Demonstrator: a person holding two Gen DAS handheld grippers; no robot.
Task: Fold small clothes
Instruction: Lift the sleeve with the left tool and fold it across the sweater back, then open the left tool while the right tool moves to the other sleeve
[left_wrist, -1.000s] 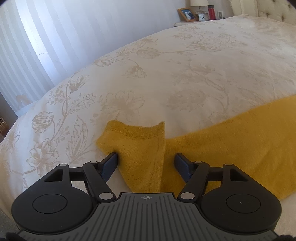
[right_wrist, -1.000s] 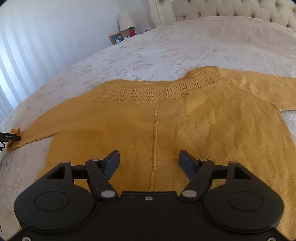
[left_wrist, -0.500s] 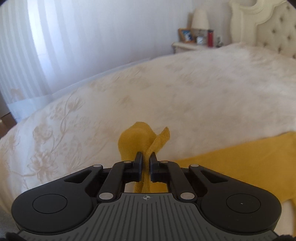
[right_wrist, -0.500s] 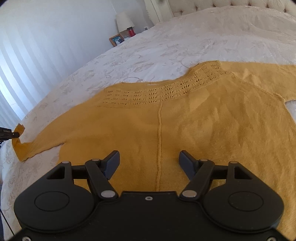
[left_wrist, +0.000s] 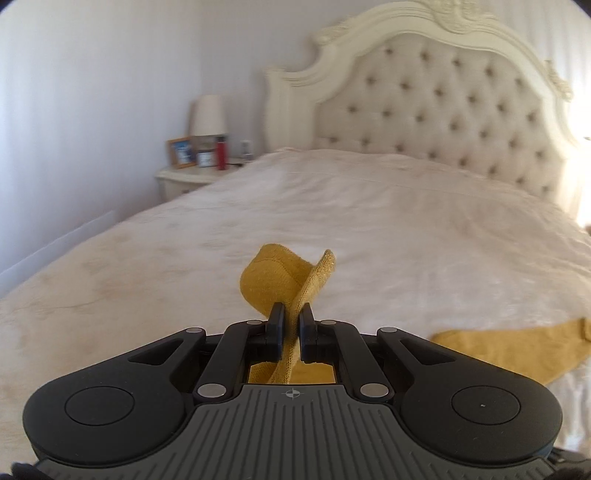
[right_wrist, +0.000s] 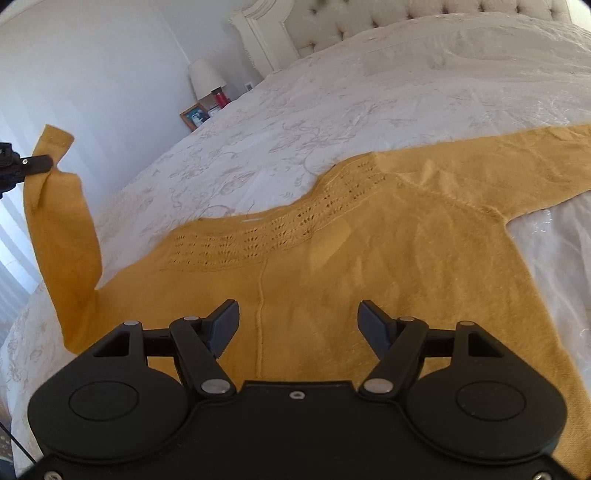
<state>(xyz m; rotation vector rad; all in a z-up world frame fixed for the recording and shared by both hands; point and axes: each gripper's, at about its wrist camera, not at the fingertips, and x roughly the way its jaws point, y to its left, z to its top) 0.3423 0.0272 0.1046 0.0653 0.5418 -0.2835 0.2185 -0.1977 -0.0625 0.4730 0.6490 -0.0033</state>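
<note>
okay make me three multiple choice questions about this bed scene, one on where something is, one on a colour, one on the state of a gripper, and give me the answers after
1. Where does the body of the sweater lie?
A. on the bedspread
B. on the nightstand
C. on the floor

2. What colour is the sweater?
A. navy blue
B. mustard yellow
C. red

3. What is the left gripper doing?
A. standing wide open over bare bedspread
B. shut on the sleeve cuff
C. gripping the lamp

Answers:
1 A, the right wrist view shows the body spread flat on the white floral bedspread.
2 B, the knit is mustard yellow in both views.
3 B, its fingers pinch the cuff, lifted off the bed, while the right gripper stands open above the sweater.
</note>
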